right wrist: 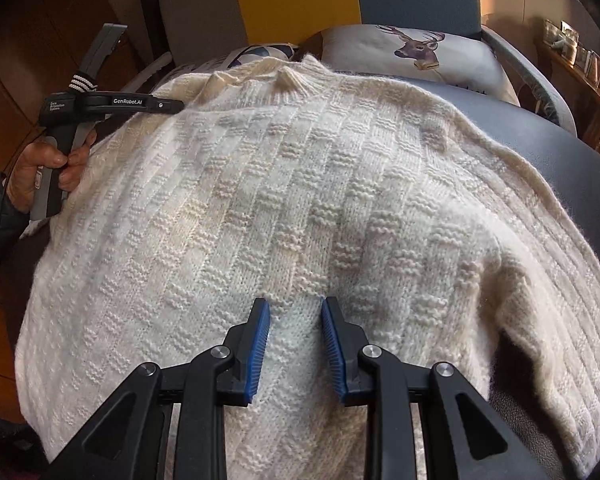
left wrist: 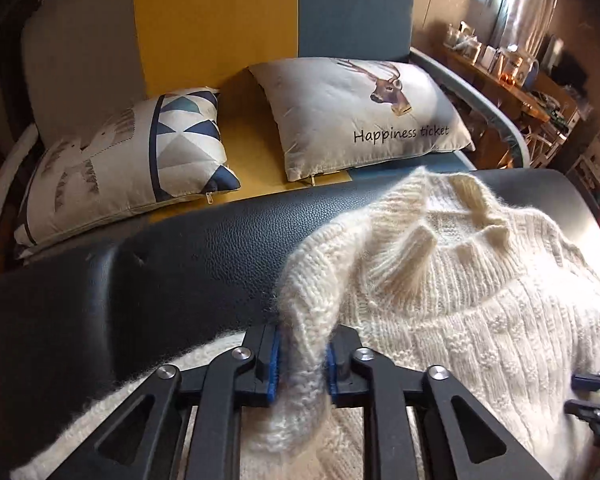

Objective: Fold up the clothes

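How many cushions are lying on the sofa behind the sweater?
2. The triangle-pattern cushion lies on the left; the deer cushion with "Happiness ticket" lies on the right. The sweater may hide others.

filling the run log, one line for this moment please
left tongs: shut on cream knitted sweater fold | right tongs: open over sweater body | surface: black leather top

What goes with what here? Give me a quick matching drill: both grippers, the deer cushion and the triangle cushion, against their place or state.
Things:
1. left gripper
2. right gripper
3. deer cushion
4. triangle cushion

Places or states:
A. on the sofa, nearer the shelf side
B. open, over the sweater body
C. on the sofa, left side of the left wrist view
D. shut on a fold of sweater

Pairs: 1-D, 2-B, 3-A, 4-C
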{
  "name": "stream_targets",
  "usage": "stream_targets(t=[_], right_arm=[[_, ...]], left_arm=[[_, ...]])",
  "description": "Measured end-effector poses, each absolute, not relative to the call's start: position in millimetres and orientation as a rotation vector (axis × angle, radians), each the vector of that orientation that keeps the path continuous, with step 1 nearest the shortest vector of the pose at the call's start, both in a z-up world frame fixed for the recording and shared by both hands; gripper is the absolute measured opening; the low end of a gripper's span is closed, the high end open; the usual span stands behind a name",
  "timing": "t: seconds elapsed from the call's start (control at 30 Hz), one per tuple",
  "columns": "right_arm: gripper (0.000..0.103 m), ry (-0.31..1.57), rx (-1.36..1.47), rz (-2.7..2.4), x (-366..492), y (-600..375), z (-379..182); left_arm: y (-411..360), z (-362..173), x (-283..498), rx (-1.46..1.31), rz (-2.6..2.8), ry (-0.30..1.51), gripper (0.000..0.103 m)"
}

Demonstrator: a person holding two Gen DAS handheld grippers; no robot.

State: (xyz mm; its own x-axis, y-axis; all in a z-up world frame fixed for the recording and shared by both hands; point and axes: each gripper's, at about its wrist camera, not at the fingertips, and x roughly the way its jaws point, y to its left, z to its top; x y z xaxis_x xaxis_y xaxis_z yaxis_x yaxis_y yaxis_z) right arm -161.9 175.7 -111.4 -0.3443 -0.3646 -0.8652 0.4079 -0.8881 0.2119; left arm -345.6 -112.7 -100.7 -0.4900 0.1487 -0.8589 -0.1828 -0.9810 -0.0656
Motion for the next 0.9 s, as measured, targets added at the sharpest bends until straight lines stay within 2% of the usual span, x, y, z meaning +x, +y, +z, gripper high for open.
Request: stream_targets(t=[0.13, 0.23, 0.3, 0.5, 0.6, 0.73, 0.9], right_arm=[[0.027, -0.129, 1.419, -2.254, -156.1, 198.7, -102.0], [0.027, -0.353, 1.345, -2.236, -135.1, 236.3, -85.3], [0.028, -0.502, 1.341, -2.194, -115.7, 263.8, -82.5], [0.033, -0.715, 1.49, -2.057, -50.0, 320.6, -103.8], [0.033, -0.775, 1.521, -1.983, -20.8, 316.3, -123.3], [0.038, -1.013, 1.491, -1.906, -7.5, 310.4, -145.2], [0.042, -1.272, 1.306, -1.714, -8.6, 300.3, -143.8]], left_arm=[[-124.4, -87.5, -338.2, -1.518, 2.548, -0.067, 0.024], [-139.9, -64.1, -312.6, -1.454, 2.607, -0.154, 0.034], [-140.7, -46.1, -286.8, -1.383, 2.64, -0.173, 0.036], [-101.9, -20.0, -188.6, -1.26, 2.637, -0.045, 0.041], [-70.7, -24.4, -140.5, -1.281, 2.491, -0.078, 0.041], [-3.2, -32.6, -59.7, -1.247, 2.221, -0.024, 0.041], [77.0, -51.4, 19.7, -1.232, 2.046, 0.219, 0.044]])
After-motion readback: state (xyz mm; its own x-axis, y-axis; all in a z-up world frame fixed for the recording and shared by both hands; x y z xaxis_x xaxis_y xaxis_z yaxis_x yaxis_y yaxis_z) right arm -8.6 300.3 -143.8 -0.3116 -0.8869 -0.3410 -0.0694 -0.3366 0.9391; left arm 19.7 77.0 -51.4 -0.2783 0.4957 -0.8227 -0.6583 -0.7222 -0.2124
